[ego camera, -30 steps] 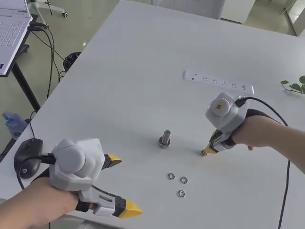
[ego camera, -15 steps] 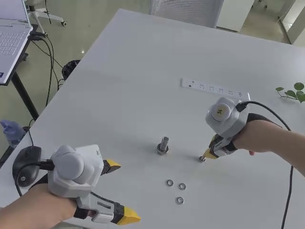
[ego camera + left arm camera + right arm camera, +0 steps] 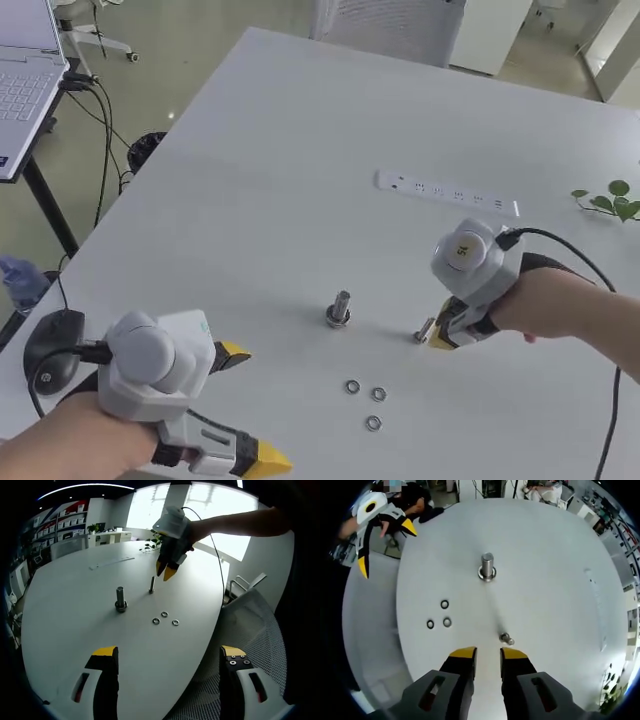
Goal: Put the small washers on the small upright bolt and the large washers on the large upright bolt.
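The large upright bolt (image 3: 340,308) (image 3: 120,599) (image 3: 487,566) stands mid-table. To its right stands the small upright bolt (image 3: 424,329) (image 3: 151,584) (image 3: 506,638). Three small washers (image 3: 368,400) (image 3: 165,619) (image 3: 441,616) lie flat in a cluster in front of the bolts. My right gripper (image 3: 437,339) (image 3: 488,654) (image 3: 165,571) sits low beside the small bolt, its jaws a narrow gap apart with nothing between them. My left gripper (image 3: 252,406) (image 3: 169,653) hovers wide open at the table's near left, well short of the washers.
A white power strip (image 3: 445,191) lies behind the bolts. A plant sprig (image 3: 605,199) is at the far right edge. A laptop (image 3: 25,60) and a mouse (image 3: 50,345) sit off the table's left edge (image 3: 150,160). A chair (image 3: 390,25) stands at the far end.
The right gripper's tips were against the small bolt; now the bolt stands free just ahead of them. The left gripper has hardly moved. The head camera has shifted.
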`<action>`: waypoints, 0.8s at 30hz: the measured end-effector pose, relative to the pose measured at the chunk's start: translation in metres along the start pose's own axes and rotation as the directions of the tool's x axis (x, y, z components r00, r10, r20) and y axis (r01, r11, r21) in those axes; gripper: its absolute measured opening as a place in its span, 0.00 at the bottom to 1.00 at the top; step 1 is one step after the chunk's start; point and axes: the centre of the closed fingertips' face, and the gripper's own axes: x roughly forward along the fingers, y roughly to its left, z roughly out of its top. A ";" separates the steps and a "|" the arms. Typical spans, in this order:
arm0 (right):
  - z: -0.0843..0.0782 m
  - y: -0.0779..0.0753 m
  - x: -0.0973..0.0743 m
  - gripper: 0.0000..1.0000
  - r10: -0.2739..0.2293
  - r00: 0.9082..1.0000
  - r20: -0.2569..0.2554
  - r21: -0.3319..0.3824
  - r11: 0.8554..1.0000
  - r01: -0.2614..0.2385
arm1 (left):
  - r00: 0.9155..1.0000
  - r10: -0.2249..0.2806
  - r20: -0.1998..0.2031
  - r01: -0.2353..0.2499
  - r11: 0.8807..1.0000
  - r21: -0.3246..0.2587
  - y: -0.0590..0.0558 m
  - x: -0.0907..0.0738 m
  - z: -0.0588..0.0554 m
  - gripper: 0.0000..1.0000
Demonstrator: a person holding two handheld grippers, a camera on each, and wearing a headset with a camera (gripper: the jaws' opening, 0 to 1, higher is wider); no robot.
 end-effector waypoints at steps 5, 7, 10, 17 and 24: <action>-0.001 0.012 0.003 0.20 0.010 1.000 0.002 -0.002 1.000 -0.010 | 1.000 0.001 0.002 -0.001 1.000 0.001 -0.001 -0.001 0.000 0.82; 0.000 0.018 0.004 0.20 0.014 1.000 0.001 -0.009 1.000 -0.014 | 1.000 0.002 0.002 -0.002 1.000 0.000 -0.002 -0.001 -0.001 0.82; 0.000 0.027 0.007 0.20 0.026 1.000 -0.001 -0.013 1.000 -0.026 | 1.000 0.004 -0.007 -0.004 1.000 0.001 -0.001 -0.001 -0.004 0.82; 0.001 0.044 0.014 0.20 0.042 0.999 -0.013 -0.032 0.999 -0.042 | 1.000 0.006 -0.001 -0.006 1.000 0.000 -0.001 -0.002 -0.001 0.82; 0.001 0.057 0.020 0.20 0.058 0.998 -0.008 -0.032 0.998 -0.058 | 1.000 0.004 0.005 -0.004 1.000 0.004 -0.001 -0.001 0.002 0.82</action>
